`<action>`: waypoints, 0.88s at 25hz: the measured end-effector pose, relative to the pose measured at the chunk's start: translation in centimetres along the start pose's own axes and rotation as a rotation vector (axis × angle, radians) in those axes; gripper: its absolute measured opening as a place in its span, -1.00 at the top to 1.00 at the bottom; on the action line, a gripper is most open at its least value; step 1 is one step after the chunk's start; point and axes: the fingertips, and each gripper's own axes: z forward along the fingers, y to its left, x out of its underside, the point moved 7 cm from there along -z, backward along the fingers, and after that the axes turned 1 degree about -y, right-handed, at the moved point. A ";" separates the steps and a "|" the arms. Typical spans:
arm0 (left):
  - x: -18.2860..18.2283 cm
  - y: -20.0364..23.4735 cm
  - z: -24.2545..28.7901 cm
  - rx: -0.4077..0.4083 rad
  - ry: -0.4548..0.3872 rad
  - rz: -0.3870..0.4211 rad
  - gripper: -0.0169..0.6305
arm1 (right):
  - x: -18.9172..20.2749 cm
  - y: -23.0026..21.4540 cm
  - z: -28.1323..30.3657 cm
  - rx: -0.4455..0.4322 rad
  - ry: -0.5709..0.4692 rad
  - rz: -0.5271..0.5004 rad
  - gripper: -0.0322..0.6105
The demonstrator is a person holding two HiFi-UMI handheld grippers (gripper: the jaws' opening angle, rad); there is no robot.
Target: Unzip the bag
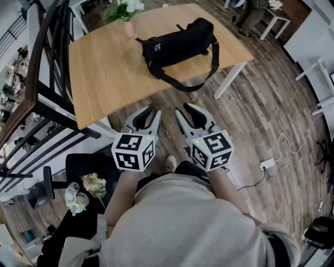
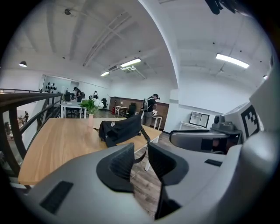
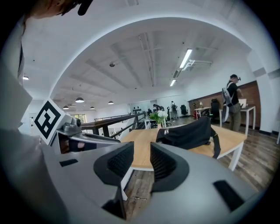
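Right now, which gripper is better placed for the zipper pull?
Left, probably: the zipper pulls sit at the bag's left end, ahead of the left gripper; the right gripper faces its middle.

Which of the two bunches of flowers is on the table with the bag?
The bunch in the pink vase, beside the bag; the other bunch is off the table, at the head view's lower left.

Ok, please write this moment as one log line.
task: not started | black bag: on table, untouched | left gripper: open, empty | right gripper: open, empty
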 end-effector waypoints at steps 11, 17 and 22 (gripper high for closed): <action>-0.5 -0.3 4.6 -0.035 0.042 -0.008 0.62 | -0.2 -4.7 2.1 -0.039 0.018 0.036 0.56; 0.2 0.4 5.2 -0.038 0.056 -0.034 0.62 | 0.5 -4.9 2.8 -0.045 0.031 0.048 0.55; -0.2 1.2 6.7 -0.029 0.059 -0.042 0.62 | 0.6 -6.0 3.8 -0.027 0.046 0.059 0.55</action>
